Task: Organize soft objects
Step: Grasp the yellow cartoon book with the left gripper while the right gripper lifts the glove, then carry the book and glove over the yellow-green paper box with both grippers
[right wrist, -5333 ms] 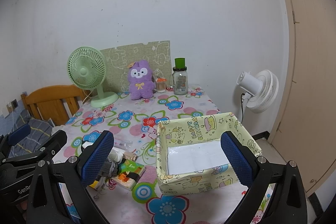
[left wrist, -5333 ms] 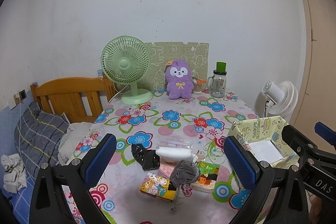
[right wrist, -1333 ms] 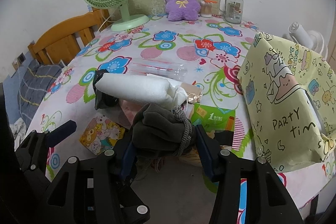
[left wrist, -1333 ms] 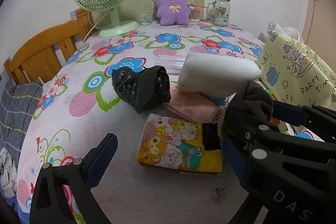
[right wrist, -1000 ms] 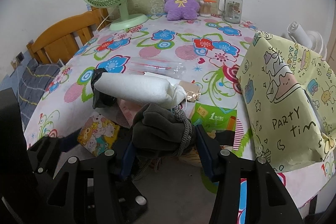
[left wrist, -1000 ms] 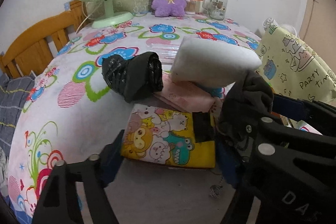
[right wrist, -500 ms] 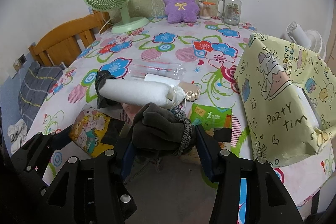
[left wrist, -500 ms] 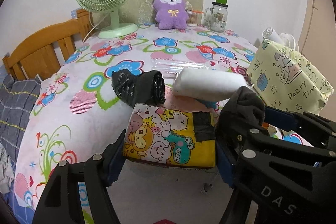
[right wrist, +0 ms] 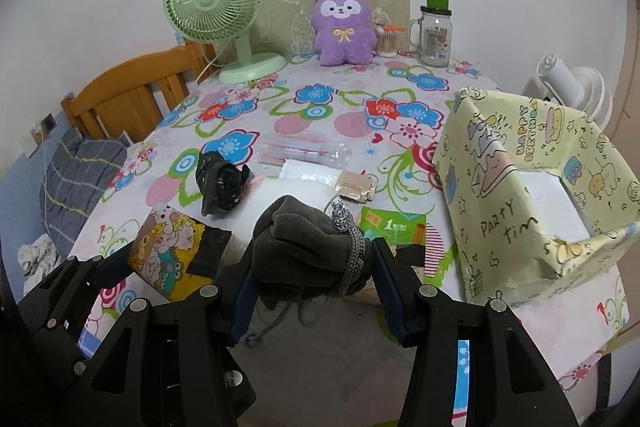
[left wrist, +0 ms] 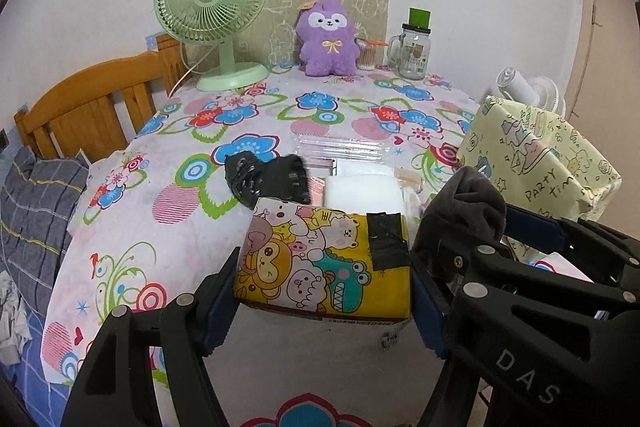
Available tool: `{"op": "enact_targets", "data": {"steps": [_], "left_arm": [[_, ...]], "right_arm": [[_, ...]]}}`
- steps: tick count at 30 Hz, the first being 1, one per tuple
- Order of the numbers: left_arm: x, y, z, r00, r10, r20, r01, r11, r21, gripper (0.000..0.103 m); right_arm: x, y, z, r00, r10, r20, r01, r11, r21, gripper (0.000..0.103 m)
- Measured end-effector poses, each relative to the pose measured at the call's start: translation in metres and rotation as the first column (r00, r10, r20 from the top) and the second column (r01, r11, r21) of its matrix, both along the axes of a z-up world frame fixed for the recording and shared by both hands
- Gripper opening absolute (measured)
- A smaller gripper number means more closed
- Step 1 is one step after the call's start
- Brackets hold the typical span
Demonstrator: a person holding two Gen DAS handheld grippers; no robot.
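Observation:
My left gripper (left wrist: pixel 324 301) is shut on a yellow cartoon-print tissue pack (left wrist: pixel 320 259), held a little above the flowered tablecloth (left wrist: pixel 160 227). The pack (right wrist: pixel 172 247) also shows at the lower left of the right wrist view. My right gripper (right wrist: pixel 316 291) is shut on a dark grey cloth bundle (right wrist: pixel 308 243) tied with a grey cord; the bundle (left wrist: pixel 464 211) sits just right of the pack. A black crumpled bag (left wrist: pixel 268 179) and a white soft pack (left wrist: pixel 364 187) lie on the table behind them.
A yellow party-print paper box (right wrist: pixel 532 203) stands open at the right table edge. A green packet (right wrist: pixel 396 227) and a clear plastic sleeve (right wrist: pixel 300 151) lie mid-table. A green fan (left wrist: pixel 212 3), purple plush (left wrist: pixel 326 39) and glass jar (left wrist: pixel 414 47) line the back wall; a wooden headboard (left wrist: pixel 80 115) is left.
The left gripper closed on the cartoon pack and lifted it off the table. The right gripper rose slightly with the grey bundle still in it.

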State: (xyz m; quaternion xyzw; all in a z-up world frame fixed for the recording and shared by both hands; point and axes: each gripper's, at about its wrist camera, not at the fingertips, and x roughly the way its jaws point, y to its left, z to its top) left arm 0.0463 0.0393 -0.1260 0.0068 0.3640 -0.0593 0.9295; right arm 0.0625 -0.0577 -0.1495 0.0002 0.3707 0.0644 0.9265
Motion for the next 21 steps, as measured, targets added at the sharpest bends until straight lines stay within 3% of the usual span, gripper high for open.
{"op": "enact_targets", "data": {"steps": [21], "left_arm": [[-0.009, -0.012, 0.042, 0.998, 0.001, 0.067, -0.002, 1.000, 0.020, 0.076]], "right_arm": [[-0.015, -0.010, 0.041, 0.997, -0.017, 0.077, 0.016, 1.000, 0.011, 0.056]]}}
